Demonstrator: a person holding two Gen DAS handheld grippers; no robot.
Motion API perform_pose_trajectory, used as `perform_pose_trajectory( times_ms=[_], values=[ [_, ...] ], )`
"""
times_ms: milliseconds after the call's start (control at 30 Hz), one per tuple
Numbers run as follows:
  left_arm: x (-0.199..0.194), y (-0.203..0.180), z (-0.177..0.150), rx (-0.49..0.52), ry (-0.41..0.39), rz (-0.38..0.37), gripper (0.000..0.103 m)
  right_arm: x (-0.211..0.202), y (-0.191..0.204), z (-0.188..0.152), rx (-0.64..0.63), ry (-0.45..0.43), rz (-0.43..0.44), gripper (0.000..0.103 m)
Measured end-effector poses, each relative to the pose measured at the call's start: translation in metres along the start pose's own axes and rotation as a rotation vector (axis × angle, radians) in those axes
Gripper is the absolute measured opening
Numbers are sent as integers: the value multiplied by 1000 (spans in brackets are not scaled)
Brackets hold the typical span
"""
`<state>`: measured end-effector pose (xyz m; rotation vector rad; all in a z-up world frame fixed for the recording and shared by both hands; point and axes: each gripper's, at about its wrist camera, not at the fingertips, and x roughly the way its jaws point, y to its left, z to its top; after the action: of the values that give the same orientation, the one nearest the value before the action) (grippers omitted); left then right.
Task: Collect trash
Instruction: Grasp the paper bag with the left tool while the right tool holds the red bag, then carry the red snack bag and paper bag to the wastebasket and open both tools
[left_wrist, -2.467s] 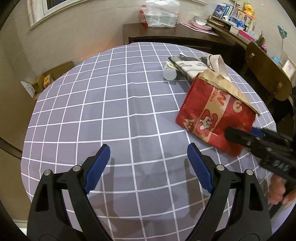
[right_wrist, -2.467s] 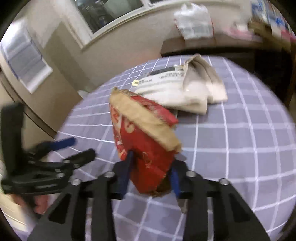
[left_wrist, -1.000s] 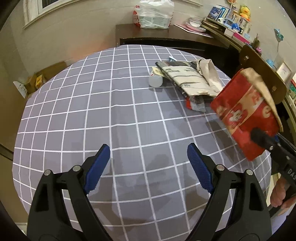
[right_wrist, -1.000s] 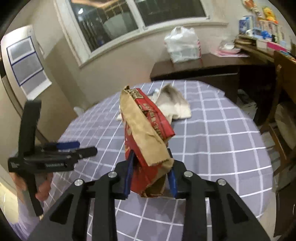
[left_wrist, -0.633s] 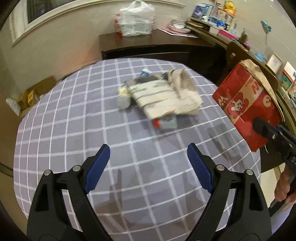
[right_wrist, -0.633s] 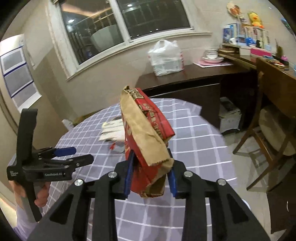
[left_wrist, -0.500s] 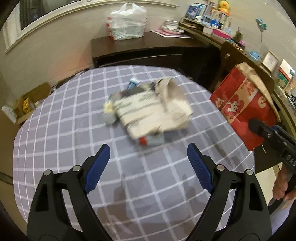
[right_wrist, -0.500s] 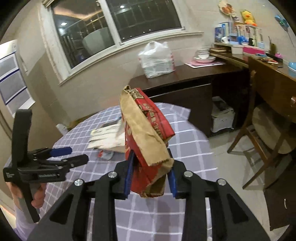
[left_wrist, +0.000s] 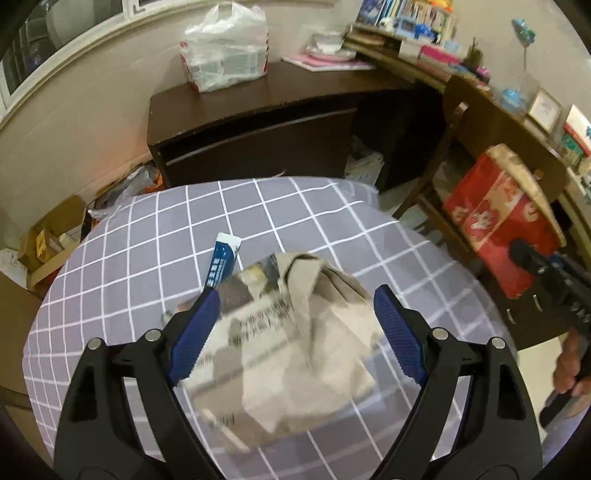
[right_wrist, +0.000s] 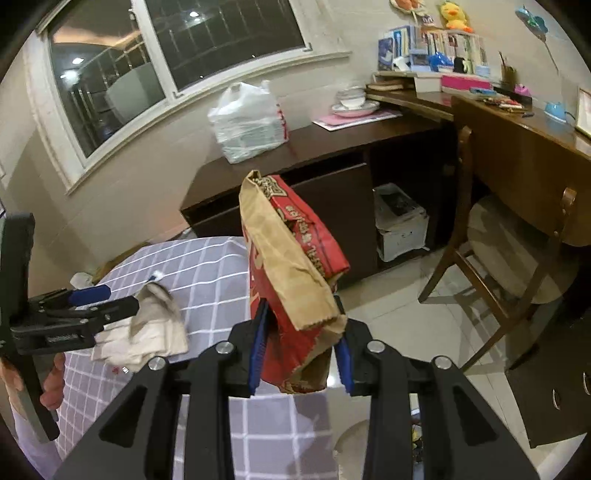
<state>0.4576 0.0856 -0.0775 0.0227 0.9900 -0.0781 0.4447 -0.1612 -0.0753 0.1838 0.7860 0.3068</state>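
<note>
My right gripper is shut on a red and brown paper bag and holds it in the air past the table's right edge; the bag also shows in the left wrist view. My left gripper is open, its jaws on either side of a crumpled pile of beige printed paper bags on the checked tablecloth. A blue and white tube sticks out from under the pile's far side. In the right wrist view the left gripper sits over the pile.
A dark wooden sideboard with a white plastic bag stands behind the table. A wooden chair and desk are to the right. Cardboard boxes lie on the floor at left.
My left gripper has moved forward over the table until the paper pile lies between its open jaws. My right gripper has carried the red bag further off the table's right side.
</note>
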Motion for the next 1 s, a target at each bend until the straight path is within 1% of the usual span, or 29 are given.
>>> perform_pose_trajectory(
  times_ms=[67, 133, 167, 200, 233, 267, 333, 433, 533, 567, 700, 800, 1000],
  values=[
    [13, 1, 4, 5, 8, 21, 84, 7, -5, 4, 6, 4, 16, 32],
    [22, 0, 5, 26, -14, 52, 82, 12, -8, 5, 10, 6, 31, 32],
    [27, -2, 4, 48, -10, 49, 66, 14, -10, 5, 18, 9, 27, 32],
    [32, -4, 3, 65, 8, 24, 28, 16, -11, 3, 22, 16, 27, 32],
    [34, -4, 3, 68, 23, 23, 16, 18, -11, 2, 24, 24, 33, 32],
    [36, -4, 3, 69, 34, 45, 13, 19, -11, 1, 26, 29, 36, 32],
    [33, -6, 1, 84, 34, 57, 11, 17, -10, -2, 22, 34, 30, 32],
    [21, -10, -2, 89, 26, 50, 8, 7, -9, -7, 17, 27, 30, 32],
    [8, -15, -6, 92, 18, 73, 7, -6, -11, -10, 40, 13, 18, 32],
    [3, -18, -9, 96, 13, 72, 7, -13, -11, -11, 42, 12, 25, 32],
    [-19, -30, -18, 109, -8, 71, 7, -40, -12, -20, 47, -13, 7, 32],
    [-33, -42, -24, 122, -19, 62, 7, -59, -14, -29, 54, -23, 19, 32],
    [-56, -84, -36, 178, -43, 21, 7, -101, -25, -51, 69, -53, -12, 32]
  ],
)
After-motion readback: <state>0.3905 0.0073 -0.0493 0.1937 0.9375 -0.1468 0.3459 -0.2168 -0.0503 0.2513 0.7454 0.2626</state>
